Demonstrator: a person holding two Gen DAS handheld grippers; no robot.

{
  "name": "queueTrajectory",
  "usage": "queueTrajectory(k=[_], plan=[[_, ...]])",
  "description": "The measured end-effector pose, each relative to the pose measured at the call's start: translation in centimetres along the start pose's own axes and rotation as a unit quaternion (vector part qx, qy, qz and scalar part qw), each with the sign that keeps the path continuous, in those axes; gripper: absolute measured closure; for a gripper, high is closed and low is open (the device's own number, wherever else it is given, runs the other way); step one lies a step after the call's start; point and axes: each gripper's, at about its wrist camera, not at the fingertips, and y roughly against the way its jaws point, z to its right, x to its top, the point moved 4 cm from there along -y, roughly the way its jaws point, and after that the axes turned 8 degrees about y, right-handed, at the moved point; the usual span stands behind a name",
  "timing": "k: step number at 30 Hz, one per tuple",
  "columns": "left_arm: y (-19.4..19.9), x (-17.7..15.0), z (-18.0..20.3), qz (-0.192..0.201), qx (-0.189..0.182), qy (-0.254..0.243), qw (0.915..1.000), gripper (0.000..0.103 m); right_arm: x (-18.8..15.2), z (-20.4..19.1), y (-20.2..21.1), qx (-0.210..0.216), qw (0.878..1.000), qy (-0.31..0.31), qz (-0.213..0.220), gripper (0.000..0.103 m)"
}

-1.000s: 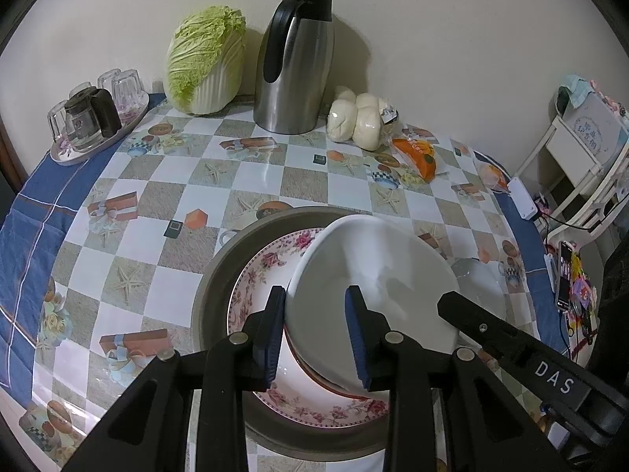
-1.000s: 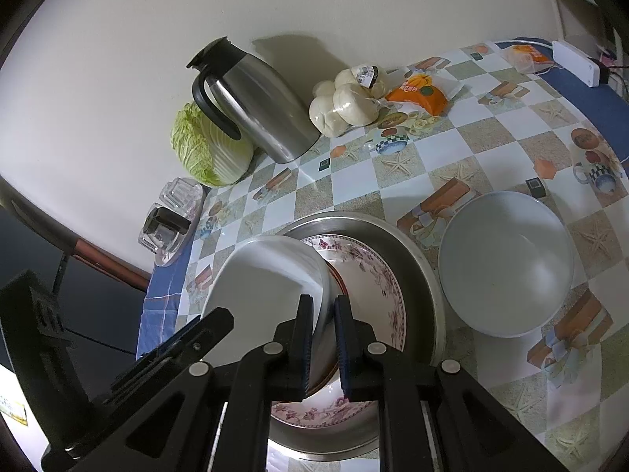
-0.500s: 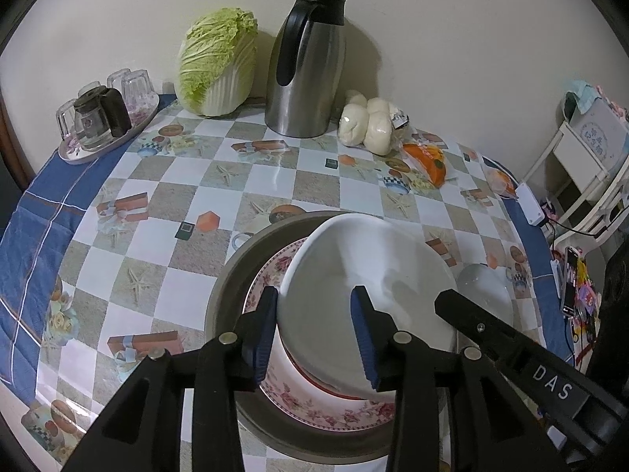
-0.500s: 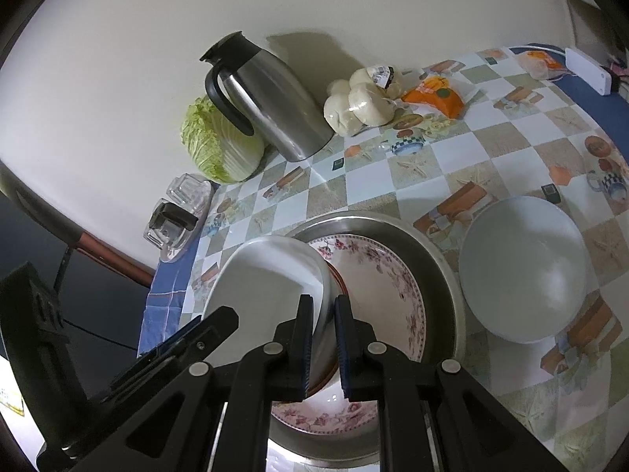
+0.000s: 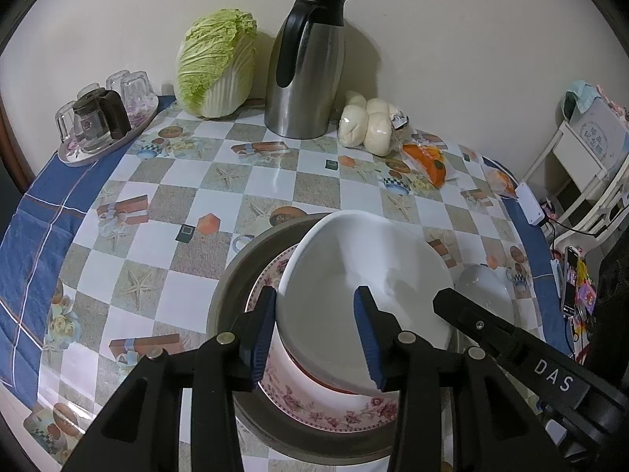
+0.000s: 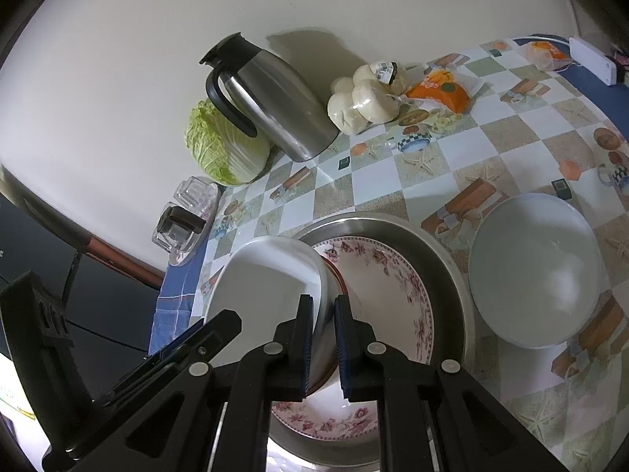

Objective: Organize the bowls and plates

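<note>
The right gripper [image 6: 323, 338] pinches the rim of a white dish [image 6: 271, 275], one pad inside the wall and one outside, holding it tilted above a floral plate [image 6: 393, 283]. The left gripper [image 5: 314, 330] straddles the near rim of the same white dish [image 5: 365, 275]; its jaws have just been opening, and the blue pads [image 5: 262, 334] now stand spread with the rim between them, not pressing on it. The floral plate lies inside a round steel basin [image 6: 448, 263] near the front edge of the tabletop [image 5: 165, 212]. Just beside the basin, toward the right edge, sits a separate white bowl [image 6: 534, 271] — upright and apart from the stack. Along the back edge stand a napa cabbage [image 5: 216, 63], a steel thermos jug [image 5: 306, 67] and bagged steamed buns [image 5: 369, 122]. At the back left corner, a tray of glasses [image 5: 106, 118].
</note>
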Motion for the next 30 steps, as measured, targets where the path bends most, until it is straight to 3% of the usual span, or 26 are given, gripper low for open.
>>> queueTrajectory(k=[6, 12, 14, 16, 18, 20, 27, 30], plan=[[1.3, 0.4, 0.1, 0.015, 0.0, 0.0, 0.9999, 0.06, 0.2, -0.5, 0.9, -0.022, 0.999, 0.024, 0.004, 0.089], [2.2, 0.6, -0.4, 0.026, 0.009, 0.008, 0.9996, 0.042, 0.4, -0.8, 1.9, -0.045, 0.998, 0.04, 0.013, 0.087], [2.5, 0.7, -0.7, 0.03, 0.017, 0.01, 0.9994, 0.032, 0.3, -0.7, 2.1, -0.052, 0.998, 0.043, 0.013, 0.065], [2.7, 0.8, -1.1, 0.034, 0.027, 0.013, 0.9989, 0.03, 0.2, -0.6, 2.2, -0.065, 0.997, 0.047, 0.012, 0.056], [2.8, 0.8, -1.5, 0.036, 0.039, 0.017, 0.9985, 0.029, 0.0, -0.4, 2.3, -0.078, 0.996, 0.051, 0.012, 0.055], [2.7, 0.7, -2.1, 0.032, 0.05, 0.024, 0.9979, 0.025, -0.1, -0.3, 2.6, -0.083, 0.995, 0.053, 0.013, 0.044], [2.6, 0.0, -3.6, 0.024, 0.07, 0.044, 0.9963, 0.024, -1.1, 0.0, 3.3, -0.102, 0.993, 0.063, 0.017, 0.027], [2.6, -0.5, -4.0, 0.023, 0.074, 0.051, 0.9957, 0.016, -1.6, 0.2, 3.5, -0.111, 0.991, 0.067, 0.017, 0.02]])
